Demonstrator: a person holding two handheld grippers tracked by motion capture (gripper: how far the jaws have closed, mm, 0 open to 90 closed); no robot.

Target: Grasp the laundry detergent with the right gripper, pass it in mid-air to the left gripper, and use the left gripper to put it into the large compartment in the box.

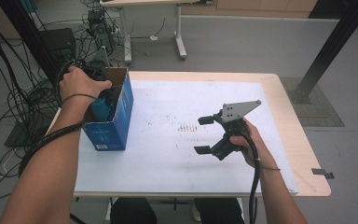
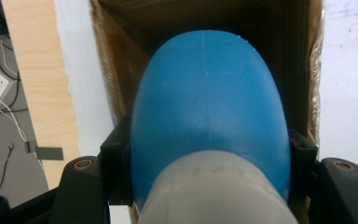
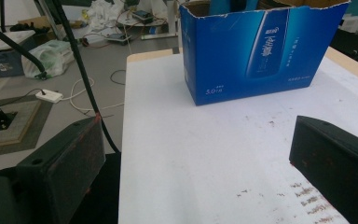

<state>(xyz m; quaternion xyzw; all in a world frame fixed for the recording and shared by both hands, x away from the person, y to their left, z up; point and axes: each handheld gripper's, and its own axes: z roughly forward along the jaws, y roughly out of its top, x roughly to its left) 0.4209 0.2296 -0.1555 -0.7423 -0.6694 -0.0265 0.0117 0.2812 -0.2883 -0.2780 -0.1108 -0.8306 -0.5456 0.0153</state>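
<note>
Grey floor surrounds the table [image 1: 298, 140], with loose cables [image 1: 9, 107] heaped beyond its left edge and a second desk frame [image 1: 179, 32] farther back. A white sheet [image 1: 177, 154] covers most of the wooden top; it carries a patch of small dark marks [image 1: 186, 127] just left of the right hand-held gripper [image 1: 204, 135].

An open blue carton [image 1: 116, 116] stands upright near the table's left edge, directly under the left hand-held gripper [image 2: 209, 154]. In the left gripper view, that hand-held gripper is clenched on a blue bottle-like object with a grey lower part [image 2: 209, 116], one black jaw pressed against each flank. The blue end points into the carton's brown interior, whose cardboard walls stand close on both sides of it. How deep the object sits cannot be told.

The left hand [image 1: 79, 84] is above the carton's far end, wrist bent downward, forearm running in from the lower left with a cable looped beside it.

The right hand [image 1: 249, 144] rests over the sheet, well apart from the carton. Its hand-held gripper points left toward the carton, jaws released and spread wide with nothing between them; the grey three-cornered plate [image 1: 240, 109] sits on top. From the right gripper view the carton's printed side [image 3: 261, 51] stands ahead, with bare sheet between.
</note>
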